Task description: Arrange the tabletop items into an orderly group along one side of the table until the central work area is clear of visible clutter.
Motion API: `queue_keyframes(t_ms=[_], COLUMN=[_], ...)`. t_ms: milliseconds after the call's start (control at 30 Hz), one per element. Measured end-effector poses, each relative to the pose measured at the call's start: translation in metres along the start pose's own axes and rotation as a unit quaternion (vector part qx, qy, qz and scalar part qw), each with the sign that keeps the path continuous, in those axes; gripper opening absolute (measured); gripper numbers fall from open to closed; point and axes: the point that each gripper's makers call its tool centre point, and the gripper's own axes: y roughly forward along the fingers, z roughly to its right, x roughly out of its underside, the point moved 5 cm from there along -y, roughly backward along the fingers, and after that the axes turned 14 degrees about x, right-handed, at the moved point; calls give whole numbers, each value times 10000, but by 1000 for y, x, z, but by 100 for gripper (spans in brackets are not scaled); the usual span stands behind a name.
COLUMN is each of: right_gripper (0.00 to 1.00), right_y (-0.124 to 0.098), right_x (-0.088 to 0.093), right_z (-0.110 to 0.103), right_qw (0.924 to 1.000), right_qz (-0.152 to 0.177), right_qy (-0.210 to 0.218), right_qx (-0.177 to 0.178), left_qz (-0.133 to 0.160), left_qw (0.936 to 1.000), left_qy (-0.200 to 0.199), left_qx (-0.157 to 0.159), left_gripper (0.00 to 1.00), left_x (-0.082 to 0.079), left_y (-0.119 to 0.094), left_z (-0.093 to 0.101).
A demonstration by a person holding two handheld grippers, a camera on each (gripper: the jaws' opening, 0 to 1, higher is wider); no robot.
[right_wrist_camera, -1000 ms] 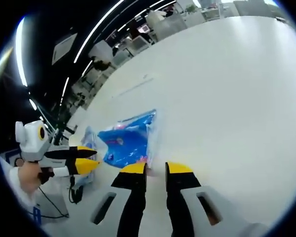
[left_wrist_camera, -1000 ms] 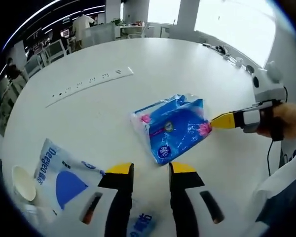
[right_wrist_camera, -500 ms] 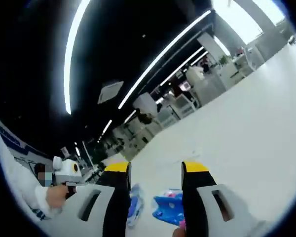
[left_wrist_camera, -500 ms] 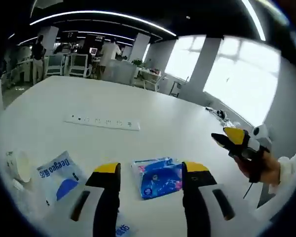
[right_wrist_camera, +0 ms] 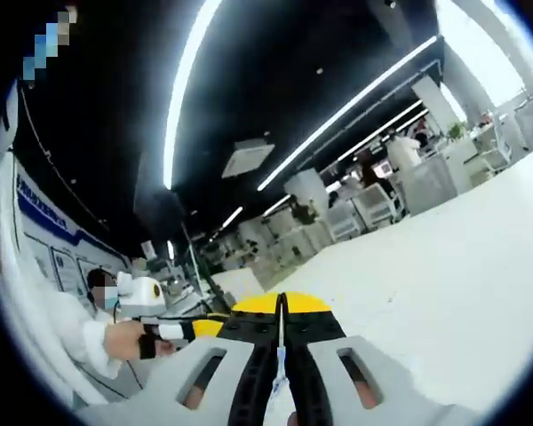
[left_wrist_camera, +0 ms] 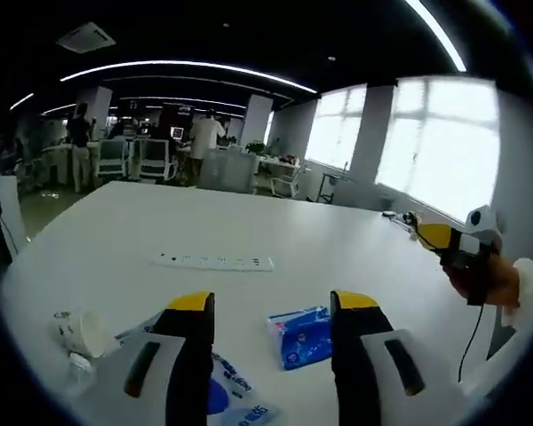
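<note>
Left gripper view: your left gripper is raised above the white counter with its jaws spread wide and nothing between them, so it is released and free for the next pick. Framed between those jaws, the blue tissue pack lies flat near the middle of the counter, apart from the other items. To its left, near the counter's edge, sit a white pouch with blue print, partly hidden behind the left jaw, a paper cup tipped on its side, and a small clear object just beside the cup, too blurred to identify. A white power strip lies farther back, well apart from the clutter. Your right gripper enters from the right, held up over the far edge of the counter. Right gripper view: the right gripper is clenched, its yellow tips pressed together; a thin pale sliver shows along the seam, but whether anything is pinched there cannot be told. The camera is tilted up toward the ceiling lights, and the left gripper shows at the lower left. Judged from this layout, the pouch and cup already form a group on one side, while the tissue pack remains in the central area and is the likely next item to move.
</note>
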Motion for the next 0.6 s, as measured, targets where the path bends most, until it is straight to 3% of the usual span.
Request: queue_keyframes(t_ms=[67, 133, 333, 467, 600], right_gripper=[0, 0, 0, 0, 0], right_y=[2, 1, 5, 4, 2], right_x=[8, 15, 34, 43, 56], right_z=[2, -3, -2, -2, -1], right_qw=[9996, 9967, 9921, 9883, 9823], right_qz=[-283, -679, -1230, -1487, -1822], right_qy=[24, 440, 173, 218, 347], right_qx=[88, 33, 180, 243, 267], left_qz=[-77, -197, -551, -534, -740], left_qw=[9999, 9995, 9957, 9963, 9936], left_qy=[71, 158, 549, 437, 222], left_qx=[-76, -170, -497, -519, -821], left_gripper=[45, 35, 0, 0, 0], left_x=[3, 6, 17, 22, 36], left_y=[-1, -4, -21, -35, -54], left_z=[-3, -5, -14, -18, -29])
